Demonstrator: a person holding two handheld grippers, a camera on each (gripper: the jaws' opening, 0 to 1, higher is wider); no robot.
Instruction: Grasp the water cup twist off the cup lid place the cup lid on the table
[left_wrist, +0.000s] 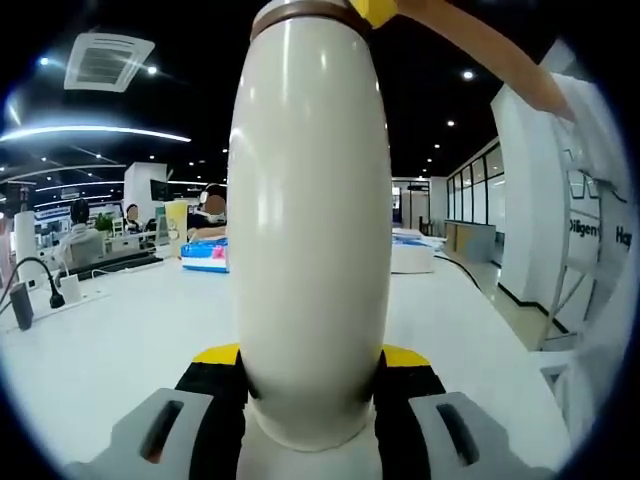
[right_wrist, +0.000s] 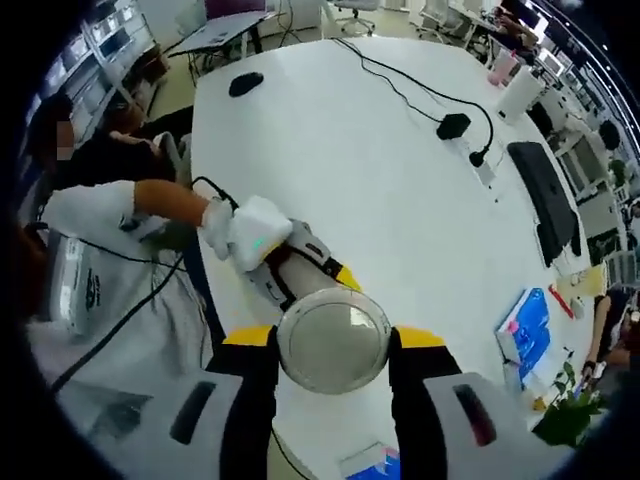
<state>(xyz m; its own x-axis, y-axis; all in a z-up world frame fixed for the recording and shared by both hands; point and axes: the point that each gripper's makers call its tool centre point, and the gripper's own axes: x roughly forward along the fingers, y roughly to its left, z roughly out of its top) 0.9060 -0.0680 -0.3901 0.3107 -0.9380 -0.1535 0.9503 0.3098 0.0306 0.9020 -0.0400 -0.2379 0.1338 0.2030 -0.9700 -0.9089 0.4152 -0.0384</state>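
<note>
Left gripper view, lower centre: the left gripper (left_wrist: 310, 400) is clamped on the lower body of the water cup (left_wrist: 310, 220), its yellow-and-black jaws pressed against both sides. The cup, a smooth cream cylinder, runs up the middle of the frame to a brown band at the top edge, where the yellow tip of the other gripper meets it. Behind it, the white table (left_wrist: 120, 340) spreads across the lower half; a blue box (left_wrist: 205, 254) lies at mid-left, and seated people appear at far left.

Right gripper view, lower centre: the right gripper (right_wrist: 332, 345) grips the round cup lid (right_wrist: 332, 338) from above, jaws closed against its rim. Just beyond, up and left, the person's gloved hand (right_wrist: 240, 232) holds the left tool. A keyboard (right_wrist: 545, 195) and cables lie at the upper right.

Handling, as judged: the glossy, rigid shell looks slippery, so the low hold must resist turning while the lid is twisted by its rim. Its weight is uncertain; whether it holds liquid cannot be told. The lid appears still seated, though the seam is poorly shown.
</note>
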